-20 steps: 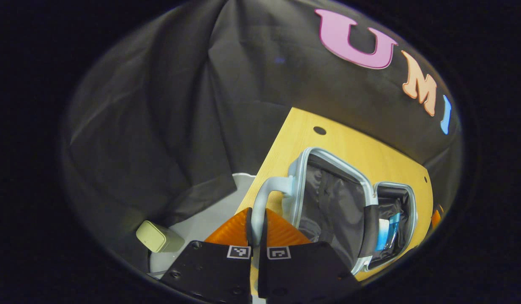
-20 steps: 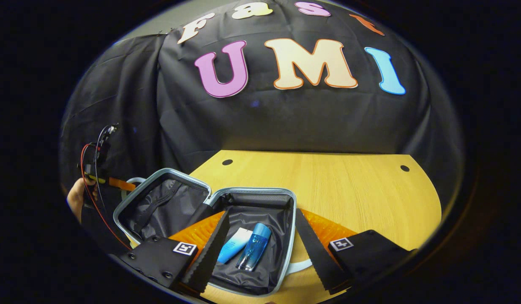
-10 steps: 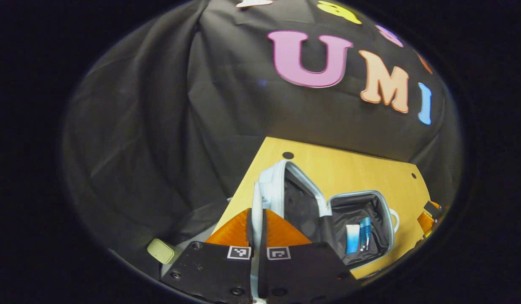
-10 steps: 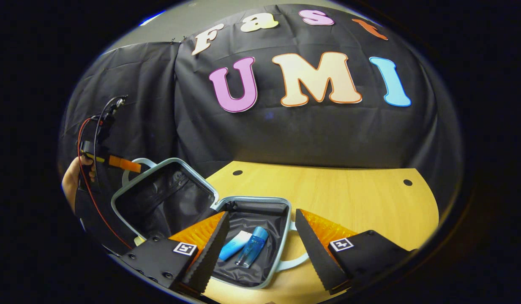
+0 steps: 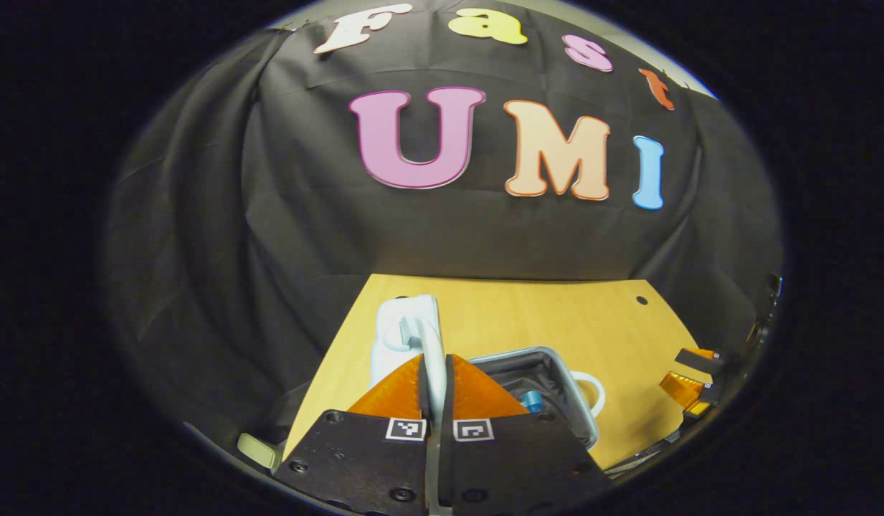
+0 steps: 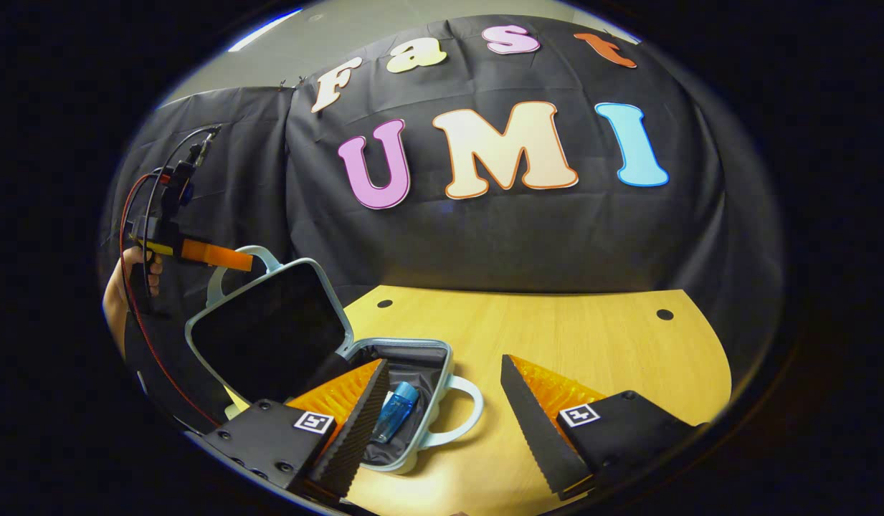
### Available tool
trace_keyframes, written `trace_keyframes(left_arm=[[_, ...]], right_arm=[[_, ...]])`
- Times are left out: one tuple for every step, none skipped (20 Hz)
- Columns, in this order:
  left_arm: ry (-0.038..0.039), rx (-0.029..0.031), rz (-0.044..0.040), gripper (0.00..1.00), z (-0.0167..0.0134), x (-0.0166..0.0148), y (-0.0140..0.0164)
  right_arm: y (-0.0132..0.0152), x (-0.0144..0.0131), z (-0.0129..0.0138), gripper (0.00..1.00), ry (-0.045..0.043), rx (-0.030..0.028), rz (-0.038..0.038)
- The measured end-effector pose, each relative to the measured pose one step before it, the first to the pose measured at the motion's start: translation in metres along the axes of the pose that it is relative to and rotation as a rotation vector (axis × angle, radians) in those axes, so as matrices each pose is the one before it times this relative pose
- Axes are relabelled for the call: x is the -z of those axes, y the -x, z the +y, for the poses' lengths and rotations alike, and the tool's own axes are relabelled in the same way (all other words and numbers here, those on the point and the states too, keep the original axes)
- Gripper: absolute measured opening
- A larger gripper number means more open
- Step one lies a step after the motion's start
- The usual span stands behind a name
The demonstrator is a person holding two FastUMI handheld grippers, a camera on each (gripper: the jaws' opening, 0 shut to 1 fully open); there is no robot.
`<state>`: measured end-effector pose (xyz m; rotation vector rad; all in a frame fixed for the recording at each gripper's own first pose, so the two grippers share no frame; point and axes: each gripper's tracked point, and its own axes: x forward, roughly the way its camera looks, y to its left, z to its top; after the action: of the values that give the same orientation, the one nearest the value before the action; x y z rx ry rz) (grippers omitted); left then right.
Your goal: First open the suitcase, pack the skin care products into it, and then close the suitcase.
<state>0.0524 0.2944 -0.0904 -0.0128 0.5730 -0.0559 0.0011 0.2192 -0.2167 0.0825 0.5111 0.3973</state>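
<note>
Left gripper [image 5: 434, 373] pinches the suitcase lid's handle [image 5: 431, 344], lid [image 6: 266, 330] tilted up at lower left; right gripper [image 6: 442, 408] spread wide.

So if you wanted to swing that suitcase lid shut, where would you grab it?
Probably by the looped handle on the lid, at its free edge, farthest from the hinge. It is thin enough for two fingers, and stands clear of the shell. The left gripper is shut on it, coming from the lid's outer side, away from the open suitcase base.
</note>
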Motion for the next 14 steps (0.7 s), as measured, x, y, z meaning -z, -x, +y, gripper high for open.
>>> trace_keyframes(left_arm=[[-0.00666, 0.02422, -0.00107, 0.0, -0.01503, -0.00223, -0.00289], [0.00041, 0.01907, -0.00138, 0.0, -0.01424, -0.00124, -0.00254], [-0.00141, 0.02865, 0.00097, 0.0, -0.01534, -0.00129, -0.00366], [0.00637, 0.02084, 0.00026, 0.0, -0.01136, -0.00037, -0.00354], [0.00604, 0.02808, 0.00609, 0.0, -0.01301, 0.00076, -0.00431], [0.00421, 0.02496, 0.00519, 0.0, -0.01116, 0.00169, -0.00415], [0.0051, 0.02179, 0.00113, 0.0, -0.01137, 0.00021, -0.00324], [0.00153, 0.02011, 0.00817, 0.0, -0.01029, 0.00288, -0.00475], [0.00461, 0.01744, 0.00516, 0.0, -0.00919, 0.00315, -0.00472], [0.00467, 0.01874, 0.00998, 0.0, -0.00828, 0.00566, -0.00554], [0.00654, 0.01955, 0.00675, 0.0, -0.00891, 0.00318, -0.00535], [0.00462, 0.01612, 0.00961, 0.0, -0.00921, 0.00314, -0.00333], [0.00144, 0.01336, 0.0122, 0.0, -0.0085, 0.00479, -0.00513], [0.00065, 0.00921, 0.01072, 0.0, -0.00561, 0.00471, -0.00799]], right_arm=[[0.00231, 0.00005, -0.0053, 0.98, -0.00394, 0.00561, -0.00073], [0.00286, -0.00082, -0.00624, 0.98, -0.00424, 0.00844, -0.00267], [0.00258, -0.00023, -0.0059, 0.98, -0.00591, 0.00695, -0.00246], [0.00245, -0.00083, -0.00554, 0.98, -0.00727, 0.00651, -0.00249], [0.00186, -0.00083, -0.00516, 0.98, -0.00345, 0.00697, -0.00226], [0.00288, 0.00011, -0.00686, 0.98, -0.00049, 0.00976, -0.0016], [0.00293, 0.00007, -0.00645, 0.98, -0.00104, 0.00907, -0.00133], [0.00265, 0.00024, -0.00655, 0.98, -0.00246, 0.00951, 0.00055], [0.00293, 0.00093, -0.00635, 0.98, -0.00353, 0.01025, -0.00066], [0.00325, 0.00023, -0.00603, 0.98, -0.00506, 0.00991, 0.00046], [0.00221, 0.00043, -0.00516, 0.98, -0.00442, 0.00815, 0.00049], [0.00284, -0.00044, -0.00548, 0.98, -0.0014, 0.00884, -0.00061], [0.00215, 0.00079, -0.0046, 0.98, 0.00028, 0.00746, 0.00024], [0.00292, 0.00012, -0.00453, 0.98, 0.00115, 0.00661, 0.00014]])
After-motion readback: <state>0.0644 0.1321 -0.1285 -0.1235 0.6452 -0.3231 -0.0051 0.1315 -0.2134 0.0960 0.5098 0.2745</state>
